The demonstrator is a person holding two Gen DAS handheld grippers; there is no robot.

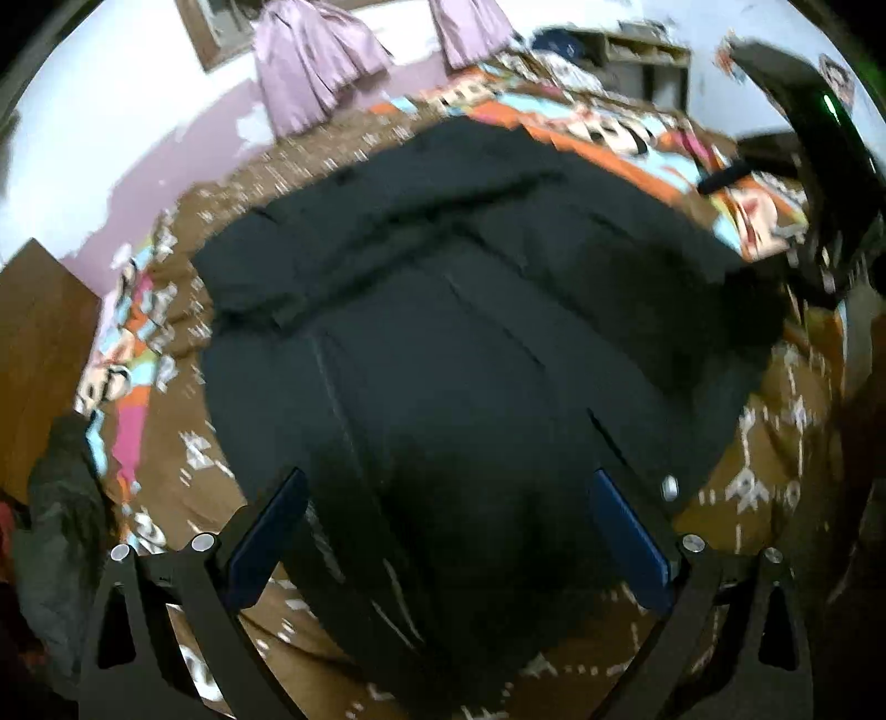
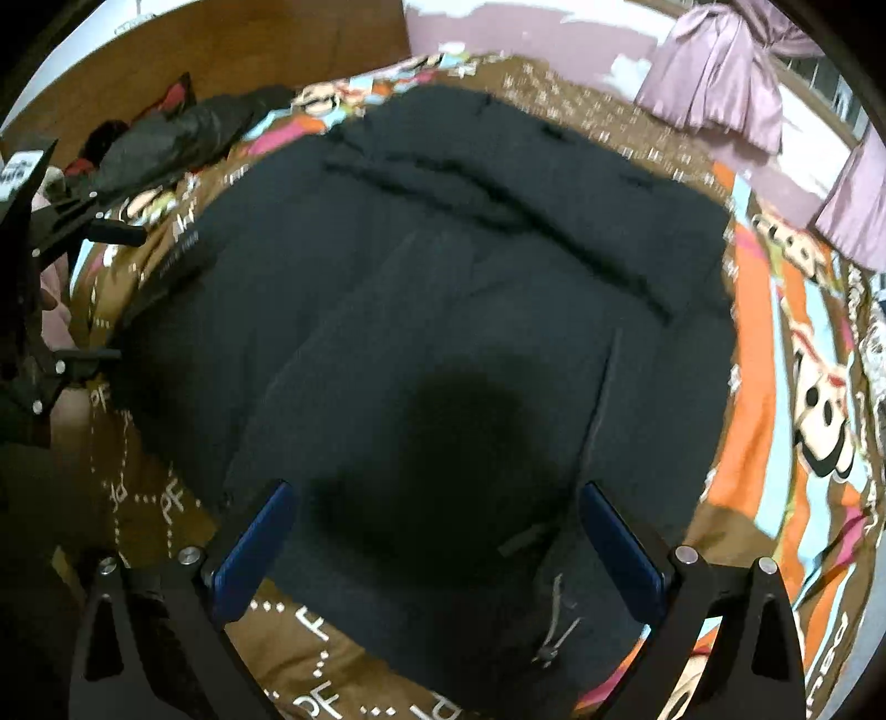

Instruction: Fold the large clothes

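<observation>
A large black jacket [image 1: 454, 310] lies spread on a bed, its sleeves folded across the far part; the right wrist view shows the same black jacket [image 2: 443, 288] with a drawstring [image 2: 554, 626] near its close edge. My left gripper [image 1: 451, 531] hovers open above the jacket's near hem, blue pads wide apart with nothing between them. My right gripper [image 2: 437, 543] is likewise open over the near hem. The other gripper [image 1: 819, 166] shows at the right edge of the left view, and the other gripper [image 2: 33, 288] at the left edge of the right view.
The bed has a brown cartoon-print cover [image 2: 797, 387] with orange and blue stripes. A dark garment pile [image 2: 177, 138] lies at the bed's far left by a wooden headboard [image 2: 232, 50]. Pink curtains [image 1: 315, 55] hang on the wall behind.
</observation>
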